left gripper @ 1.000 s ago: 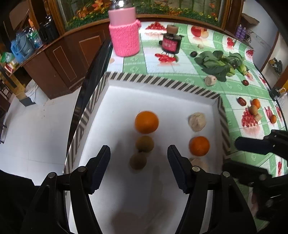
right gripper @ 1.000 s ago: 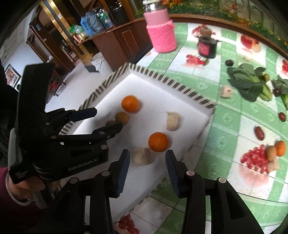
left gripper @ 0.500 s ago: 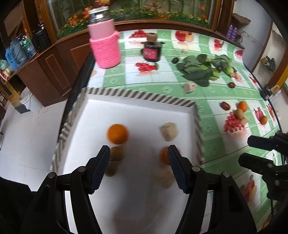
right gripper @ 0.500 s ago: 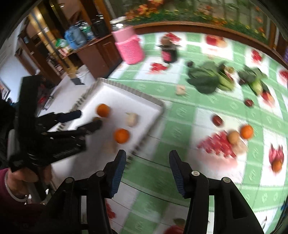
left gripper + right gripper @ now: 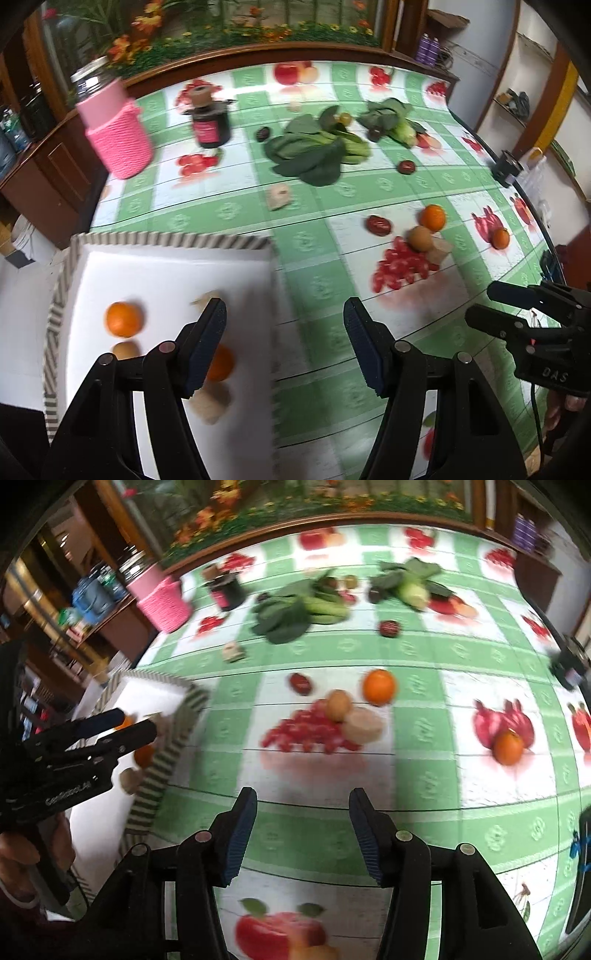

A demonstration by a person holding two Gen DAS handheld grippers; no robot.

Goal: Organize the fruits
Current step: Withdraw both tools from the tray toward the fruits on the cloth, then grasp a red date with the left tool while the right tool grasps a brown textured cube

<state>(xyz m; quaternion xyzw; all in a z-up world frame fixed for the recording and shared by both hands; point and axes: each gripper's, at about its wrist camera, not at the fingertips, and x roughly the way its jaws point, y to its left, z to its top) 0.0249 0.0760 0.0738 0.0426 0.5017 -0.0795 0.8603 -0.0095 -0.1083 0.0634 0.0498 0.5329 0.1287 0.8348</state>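
Note:
A white tray with a striped rim lies at the left and holds two oranges, a brown fruit and pale lumps. My left gripper hangs open over the tray's right edge, with nothing between its fingers. On the green fruit-print cloth sit an orange, a brown fruit, a pale lump, a red date and a second orange. My right gripper hovers just short of that group. Its jaws are opening and hold nothing.
Farther back stand a pink knit-covered jar and a dark jar. Leafy greens, a dark date and a pale piece lie mid-table. A black object sits by the right edge.
Both grippers have swung right, away from above the tray and toward the loose fruit on the cloth. The right jaws have widened. The left jaws keep the same gap.

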